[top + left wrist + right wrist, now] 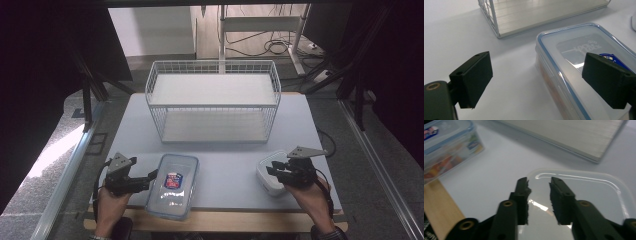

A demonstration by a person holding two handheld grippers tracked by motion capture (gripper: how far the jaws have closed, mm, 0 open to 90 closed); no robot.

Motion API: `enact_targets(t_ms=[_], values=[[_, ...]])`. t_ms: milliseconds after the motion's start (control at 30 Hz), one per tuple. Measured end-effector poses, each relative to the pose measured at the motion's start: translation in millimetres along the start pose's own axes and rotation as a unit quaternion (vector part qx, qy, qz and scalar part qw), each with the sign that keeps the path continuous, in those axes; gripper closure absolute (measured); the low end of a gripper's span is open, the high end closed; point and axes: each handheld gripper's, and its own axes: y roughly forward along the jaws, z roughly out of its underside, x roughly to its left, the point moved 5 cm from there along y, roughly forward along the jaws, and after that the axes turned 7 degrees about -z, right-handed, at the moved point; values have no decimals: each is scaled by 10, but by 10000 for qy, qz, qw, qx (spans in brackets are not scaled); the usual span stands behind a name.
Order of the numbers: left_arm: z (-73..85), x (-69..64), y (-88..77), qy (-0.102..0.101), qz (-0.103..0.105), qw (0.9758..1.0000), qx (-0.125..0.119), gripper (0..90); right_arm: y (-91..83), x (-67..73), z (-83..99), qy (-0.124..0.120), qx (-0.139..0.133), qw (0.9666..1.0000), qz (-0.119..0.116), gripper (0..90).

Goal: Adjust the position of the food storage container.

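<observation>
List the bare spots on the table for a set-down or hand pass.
Free: the strip between the blue-rimmed container and the small white container, in front of the wire rack; also the rack's two shelves. Crowded: the near corners, where the left gripper and right gripper work.

Wire rack (212, 100), upper centre of the high view: white, grid-patterned sides. Table (225, 170): pale grey-white top with a light wood front edge. Lidded box (172, 186), lower left: clear, blue-rimmed lid carrying a blue, red and white label; orange and red contents show through its side. Small container (270, 172), lower right: white with a clear lid. Left gripper (150, 178) and right gripper (275, 168): black, each topped by a grey plate.
</observation>
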Motion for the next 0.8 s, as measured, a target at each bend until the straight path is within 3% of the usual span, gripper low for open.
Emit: enact_targets(t_ms=[100, 167, 200, 333, 367, 467, 533, 633, 800], values=[[-2, 7, -5, -31, 19, 10000, -31, 97, 47, 157, -27, -219, 52, 9994, -251, 839], [1, 17, -7, -48, 17, 10000, -41, 97, 71, 198, -27, -271, 87, 9992, -294, 859], [4, 21, -4, -69, 10, 10000, -40, 97, 141, 288, -13, -373, 233, 9982, -412, 892], [17, 27, 6, -61, 13, 10000, 0, 97, 246, 350, 28, -507, 487, 9965, -443, 894], [25, 27, 15, -34, 17, 10000, 33, 97, 315, 340, 71, -481, 676, 9957, -413, 894], [40, 35, 28, -18, -8, 10000, 86, 97, 353, 290, 125, -407, 844, 9949, -365, 895], [46, 46, 32, -50, 7, 9999, 96, 97, 352, 277, 134, -342, 842, 9948, -454, 895], [49, 57, 30, -90, 8, 9999, 97, 97, 343, 269, 135, -461, 909, 9944, -293, 896], [55, 83, 22, -121, 1, 9999, 105, 97, 278, 178, 155, -355, 938, 9948, -181, 896]])
